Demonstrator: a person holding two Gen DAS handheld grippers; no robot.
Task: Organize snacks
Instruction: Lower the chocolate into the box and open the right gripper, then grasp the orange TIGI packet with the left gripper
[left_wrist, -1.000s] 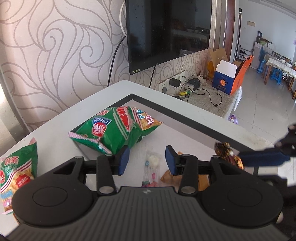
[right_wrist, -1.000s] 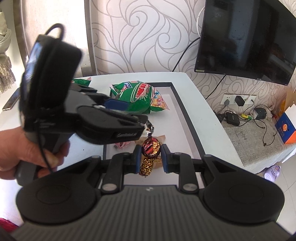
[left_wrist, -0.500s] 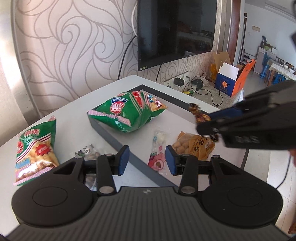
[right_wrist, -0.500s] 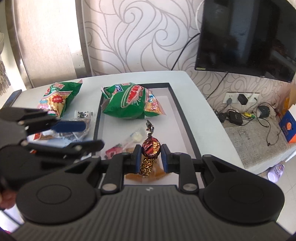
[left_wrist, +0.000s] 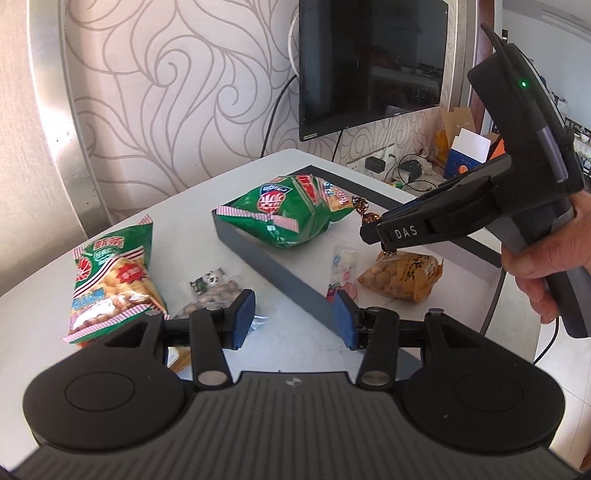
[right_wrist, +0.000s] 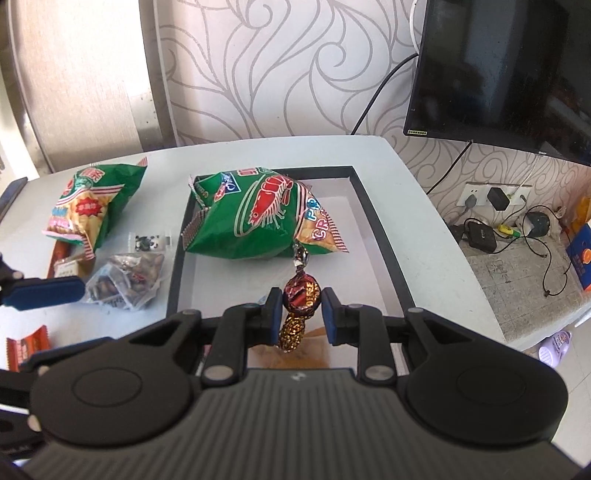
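Now | right hand-held gripper (right_wrist: 302, 314) grasping toffee (right_wrist: 301, 293) | left hand-held gripper (left_wrist: 293, 319) released | shrimp-chip bag (right_wrist: 258, 218) ahead

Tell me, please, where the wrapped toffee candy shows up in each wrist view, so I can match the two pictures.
Left wrist view: the toffee candy sits right of centre, pinched in the right tool over the tray.
Right wrist view: it is at lower centre, between the tool's blue pads.
Shared landmark: the green shrimp-cracker bag lying in the tray.
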